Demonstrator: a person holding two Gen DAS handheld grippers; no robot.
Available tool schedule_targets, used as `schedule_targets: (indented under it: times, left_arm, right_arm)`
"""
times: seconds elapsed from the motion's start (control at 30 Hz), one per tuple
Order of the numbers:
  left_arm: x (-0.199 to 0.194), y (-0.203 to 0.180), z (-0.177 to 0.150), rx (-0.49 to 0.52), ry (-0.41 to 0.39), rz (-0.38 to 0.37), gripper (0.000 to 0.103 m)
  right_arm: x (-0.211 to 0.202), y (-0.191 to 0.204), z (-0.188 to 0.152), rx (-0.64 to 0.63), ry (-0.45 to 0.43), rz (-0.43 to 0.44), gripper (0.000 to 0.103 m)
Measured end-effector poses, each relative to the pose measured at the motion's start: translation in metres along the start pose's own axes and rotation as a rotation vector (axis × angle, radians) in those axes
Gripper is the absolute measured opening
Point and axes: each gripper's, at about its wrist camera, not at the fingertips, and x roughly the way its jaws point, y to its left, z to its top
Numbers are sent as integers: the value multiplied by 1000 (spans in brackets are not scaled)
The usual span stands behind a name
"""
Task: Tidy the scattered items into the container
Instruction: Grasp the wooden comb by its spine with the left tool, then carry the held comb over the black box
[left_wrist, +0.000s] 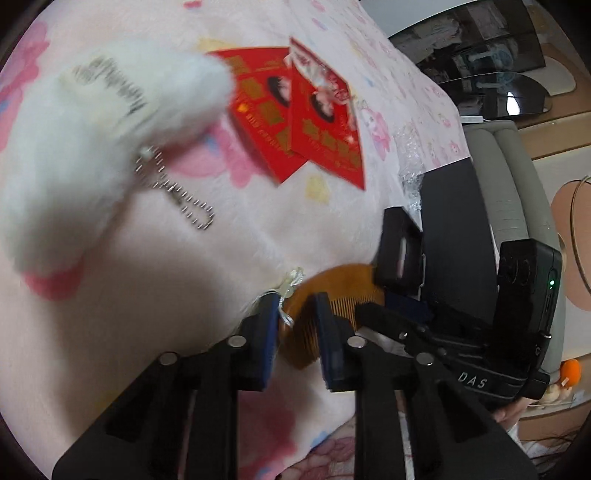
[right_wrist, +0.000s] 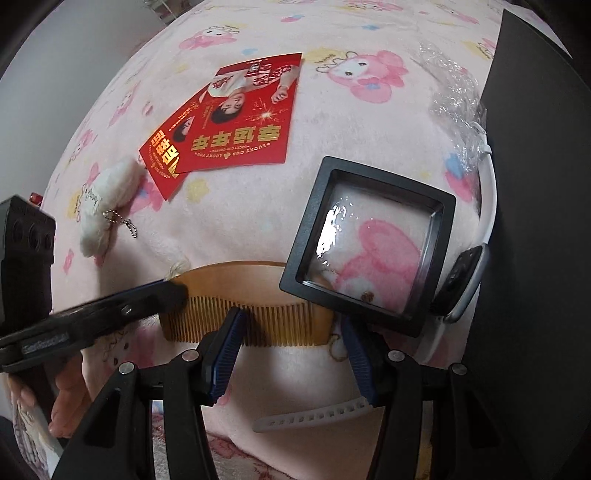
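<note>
Wooden comb (left_wrist: 332, 282) end between blurred left tongs (left_wrist: 297, 310), pinch unclear; right tongs (right_wrist: 291, 323) spread.

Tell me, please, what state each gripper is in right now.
Left gripper: narrow over the comb; grip cannot be told.
Right gripper: open, holding nothing.

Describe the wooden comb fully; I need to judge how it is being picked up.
The comb looks like amber-brown wood, with an arched spine and a row of fine teeth. It lies flat on the pink blanket, teeth toward the right camera. A pale cord tassel hangs at one end. The left gripper straddles that end; actual pad contact is unclear. The black frame box overlaps its other end.
</note>
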Motion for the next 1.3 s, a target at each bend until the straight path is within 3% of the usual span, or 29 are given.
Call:
schedule_targets:
  times: [0.13,0.3,0.37,0.47,0.57,0.6,0.67,0.73,0.8,0.87,0.97,1.17,1.23,1.3]
  left_arm:
    - [-25,3,-11,-6,-60,-35,11]
    - [-63,30,-32,-71,-121,-3,12]
    - [-66,46,-38,-115,-106,52,13]
    - [-67,54,-42,-177,-121,117,17]
    - [-67,44,-47,-177,-155,167,30]
    - [-65,43,-48,-181,-156,166,40]
    - [-58,43,-48,-187,-141,154,49]
    - [-51,40,-47,-182,-126,191,48]
    - [-45,33,-45,-166,-117,200,43]
    - [-39,26,-44,-165,-93,160,40]
    - [-42,11,-45,-132,-93,161,40]
    - [-65,-36,-51,-33,-135,135,38]
    - [-72,-55,-53,-1,-148,123,38]
    - [-77,-74,-55,27,-157,114,38]
  right_arm:
    - [-8,3,0,2,-11,23,51]
    - [-10,12,-1,-33,-6,13,51]
    - [-7,18,1,-50,14,41,51]
    - [-6,30,2,-58,32,124,51]
    - [-5,50,6,-117,54,194,51]
    - [-3,58,8,-151,55,195,51]
    - [8,67,13,-189,65,163,51]
    - [26,68,19,-162,108,151,51]
    - [25,70,20,-152,116,200,52]
    - [17,76,17,-168,114,239,48]
    - [-2,80,8,-178,61,182,48]
    - [-58,65,-9,-96,-28,232,45]
    - [-82,11,4,-93,-70,237,45]
    - [-87,12,9,-86,-113,244,45]
